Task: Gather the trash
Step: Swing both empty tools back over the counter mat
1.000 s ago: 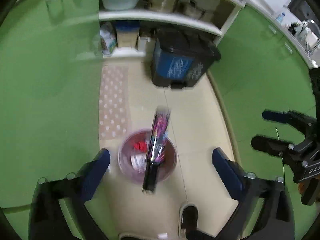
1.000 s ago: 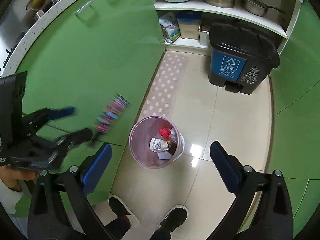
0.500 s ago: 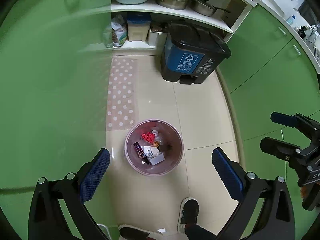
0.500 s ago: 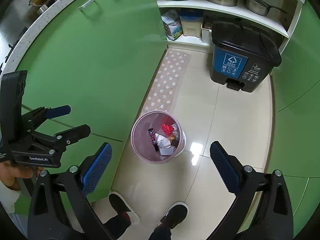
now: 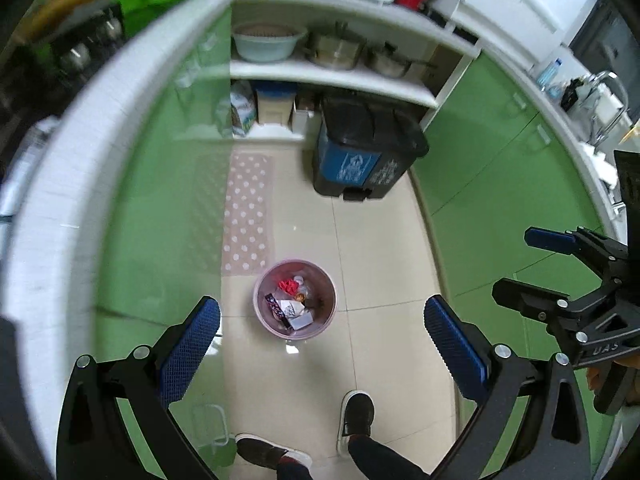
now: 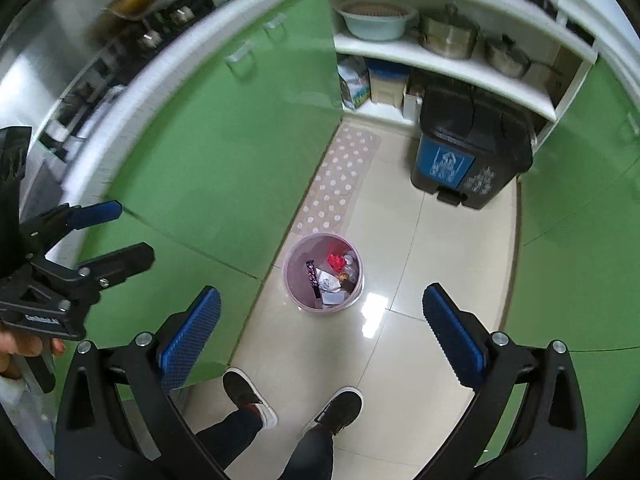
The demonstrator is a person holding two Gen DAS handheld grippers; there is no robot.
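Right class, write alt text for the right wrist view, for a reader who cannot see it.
Looking down at a kitchen floor, an open, empty right claw frames a small pink waste bin holding wrappers and scraps, beside a dotted mat. The left claw, also open, is at the left edge, green cabinets line both sides, and a black pedal bin stands beyond.

I'm looking down into a home kitchen: green cabinets [image 6: 240, 152] under a white counter [image 5: 60, 200], an open shelf [image 6: 440, 68] with metal pots [image 6: 448, 36] and a basin [image 6: 376, 20], a pedal bin [image 6: 468, 156], and a dotted mat [image 5: 248, 212] on the tiled floor [image 5: 380, 248]
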